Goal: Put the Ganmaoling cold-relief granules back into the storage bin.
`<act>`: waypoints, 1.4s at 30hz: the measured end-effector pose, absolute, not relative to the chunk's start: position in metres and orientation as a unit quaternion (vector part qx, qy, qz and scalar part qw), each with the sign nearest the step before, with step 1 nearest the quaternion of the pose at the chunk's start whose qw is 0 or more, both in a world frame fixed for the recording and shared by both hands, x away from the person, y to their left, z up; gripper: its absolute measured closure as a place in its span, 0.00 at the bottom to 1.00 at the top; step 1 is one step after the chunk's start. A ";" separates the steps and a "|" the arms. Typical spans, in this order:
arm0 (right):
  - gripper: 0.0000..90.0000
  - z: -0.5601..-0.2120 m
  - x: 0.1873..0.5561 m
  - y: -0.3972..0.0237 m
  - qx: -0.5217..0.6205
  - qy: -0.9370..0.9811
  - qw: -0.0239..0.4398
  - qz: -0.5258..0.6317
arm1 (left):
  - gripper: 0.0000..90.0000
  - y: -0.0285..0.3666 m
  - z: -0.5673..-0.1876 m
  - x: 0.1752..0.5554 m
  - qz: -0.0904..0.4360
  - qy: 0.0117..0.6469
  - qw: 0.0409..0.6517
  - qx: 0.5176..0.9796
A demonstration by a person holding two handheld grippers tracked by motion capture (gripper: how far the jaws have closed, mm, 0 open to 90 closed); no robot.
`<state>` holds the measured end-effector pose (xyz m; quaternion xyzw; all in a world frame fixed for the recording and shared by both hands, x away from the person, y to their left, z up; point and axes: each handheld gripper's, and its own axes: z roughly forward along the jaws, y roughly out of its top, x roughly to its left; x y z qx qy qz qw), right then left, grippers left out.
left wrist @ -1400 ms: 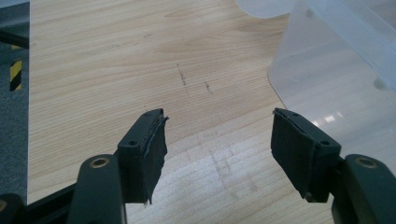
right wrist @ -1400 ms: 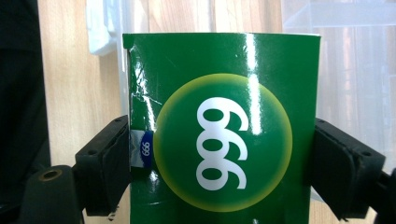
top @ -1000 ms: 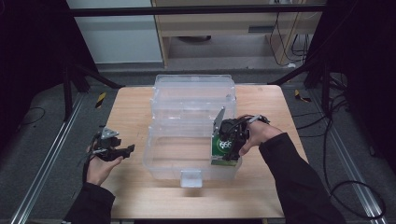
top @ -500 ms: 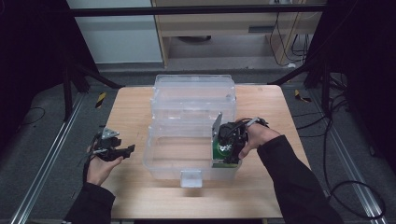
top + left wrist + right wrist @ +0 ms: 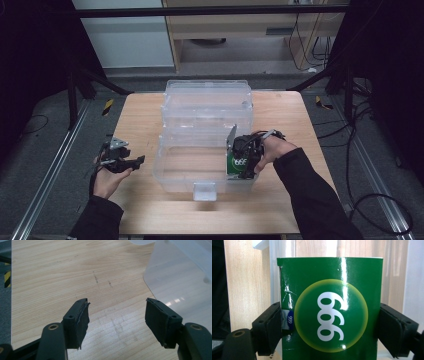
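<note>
Two grippers in use: right gripper (image 5: 246,159) clamps the green box (image 5: 329,307) over the clear bin's (image 5: 200,150) 3 o'clock end, seemingly for lowering in; left gripper (image 5: 120,161), jaws apart, idles at 9 o'clock.

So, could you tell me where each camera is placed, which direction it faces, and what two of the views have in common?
High view: fixed above the person's side, looking forward and down on the wooden table; both forearms enter from below, left gripper at left.
Left gripper view: rides on the left gripper, looking along its open jaws at bare tabletop and a corner of the clear box.
Right gripper view: rides on the right gripper, facing the green carton clamped between its jaws.
Shared: the high view and the right gripper view both show the green carton at the clear box.
</note>
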<state>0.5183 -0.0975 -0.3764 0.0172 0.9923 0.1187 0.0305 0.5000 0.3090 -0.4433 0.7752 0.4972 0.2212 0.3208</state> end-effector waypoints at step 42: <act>0.25 -0.361 0.507 -0.116 0.093 0.975 0.058 0.191 | 0.39 0.309 -0.441 0.499 0.224 0.495 0.321 0.776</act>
